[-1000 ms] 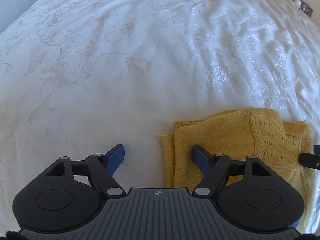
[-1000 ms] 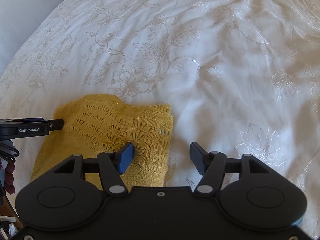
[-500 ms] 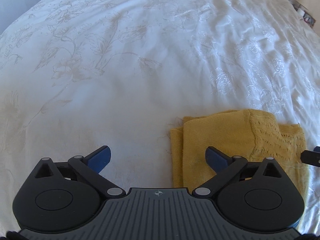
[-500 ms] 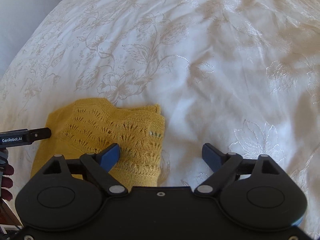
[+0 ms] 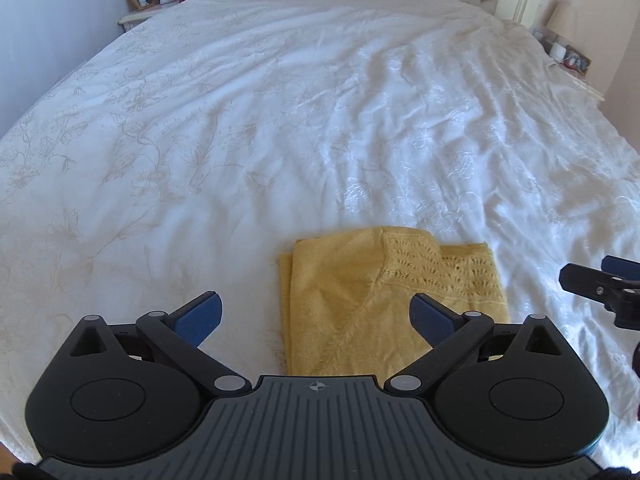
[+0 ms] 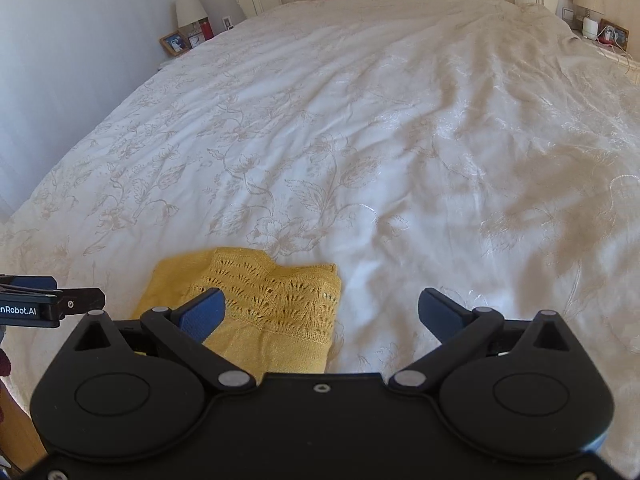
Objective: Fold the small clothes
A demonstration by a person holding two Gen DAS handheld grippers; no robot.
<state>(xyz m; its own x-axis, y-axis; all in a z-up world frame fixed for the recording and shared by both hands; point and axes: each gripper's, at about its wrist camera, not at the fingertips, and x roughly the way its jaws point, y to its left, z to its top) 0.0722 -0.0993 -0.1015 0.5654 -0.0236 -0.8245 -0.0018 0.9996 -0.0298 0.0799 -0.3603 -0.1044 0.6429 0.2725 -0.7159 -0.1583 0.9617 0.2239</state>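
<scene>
Both wrist views over one bed [image 5: 280, 128]

Folded yellow knit garment [image 6: 256, 312] on a white bed [image 6: 360, 140]

The right tool [image 6: 322, 312] hangs above the bed with blue pads spread wide, nothing between them; its left pad overlaps the garment's lace-patterned part. The left tool [image 6: 48, 306] pokes in at the left edge, beside the garment.

A small mustard-yellow knit garment [image 5: 384, 300] lies folded into a flat, roughly square packet near the foot of the bed [image 5: 280, 140], its lacy openwork panel facing up on the right half.
</scene>
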